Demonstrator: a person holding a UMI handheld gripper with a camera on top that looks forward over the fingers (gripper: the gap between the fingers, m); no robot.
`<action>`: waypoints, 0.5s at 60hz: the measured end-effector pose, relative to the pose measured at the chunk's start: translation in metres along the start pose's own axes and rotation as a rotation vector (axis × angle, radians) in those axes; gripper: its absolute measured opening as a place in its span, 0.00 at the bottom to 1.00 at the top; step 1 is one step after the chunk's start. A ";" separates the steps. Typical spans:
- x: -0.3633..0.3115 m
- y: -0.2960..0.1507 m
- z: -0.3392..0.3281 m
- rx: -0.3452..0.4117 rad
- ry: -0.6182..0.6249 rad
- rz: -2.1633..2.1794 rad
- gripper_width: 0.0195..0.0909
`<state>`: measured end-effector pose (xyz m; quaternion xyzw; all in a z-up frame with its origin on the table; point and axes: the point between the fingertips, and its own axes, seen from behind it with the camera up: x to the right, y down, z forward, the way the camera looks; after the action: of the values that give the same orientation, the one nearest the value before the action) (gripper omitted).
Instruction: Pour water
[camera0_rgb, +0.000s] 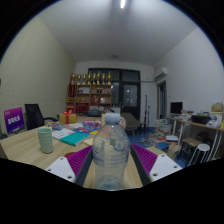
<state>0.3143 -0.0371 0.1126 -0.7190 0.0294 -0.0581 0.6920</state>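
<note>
Your gripper (111, 168) shows as two fingers at the bottom of the frame, one lower left, one lower right. Each finger has a pale whitish-grey outer shell with a flat, angular shape. You see magenta pads (79, 160) on the inner faces, each with a fine ribbed texture. No cables, screws or markings can be made out.

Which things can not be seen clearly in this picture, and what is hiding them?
Gripper view only:
- Bottle: its base is cut off below, and whether the pads press it cannot be told.
- Water level inside the bottle: unclear.
- Table directly beyond the bottle: hidden by it.
- Cup: its contents are hidden by its wall.
- Shelf items at the far wall: too small to name.
</note>
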 end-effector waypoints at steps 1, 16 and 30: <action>-0.002 0.002 0.003 -0.006 -0.008 0.003 0.86; -0.005 0.007 0.026 -0.011 -0.016 0.068 0.57; -0.024 0.003 0.037 -0.012 -0.034 -0.079 0.39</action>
<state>0.2949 0.0022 0.1069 -0.7246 -0.0103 -0.0730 0.6852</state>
